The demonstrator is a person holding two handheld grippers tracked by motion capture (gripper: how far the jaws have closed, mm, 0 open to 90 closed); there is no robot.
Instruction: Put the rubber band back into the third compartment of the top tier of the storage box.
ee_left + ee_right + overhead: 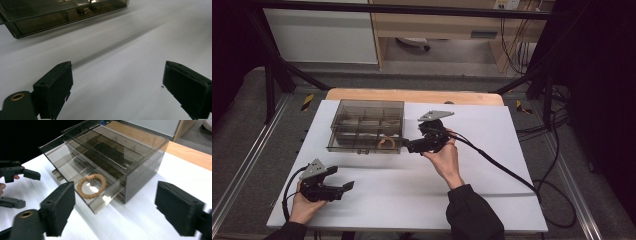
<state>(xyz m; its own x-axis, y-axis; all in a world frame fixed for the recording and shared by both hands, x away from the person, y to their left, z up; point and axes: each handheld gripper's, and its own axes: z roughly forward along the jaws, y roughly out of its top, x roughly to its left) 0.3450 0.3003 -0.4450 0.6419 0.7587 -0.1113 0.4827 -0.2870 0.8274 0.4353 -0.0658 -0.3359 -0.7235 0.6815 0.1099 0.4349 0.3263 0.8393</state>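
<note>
Beaded bracelet lies in the smoky organizer box's pulled-out drawer. Right gripper, jaws open and empty, hovers beside the box; left gripper waits open. Approach squarely, avoiding the drawer rim.

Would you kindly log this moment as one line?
right gripper: open, by organizer | bracelet: in drawer | left gripper: open, idle
</note>
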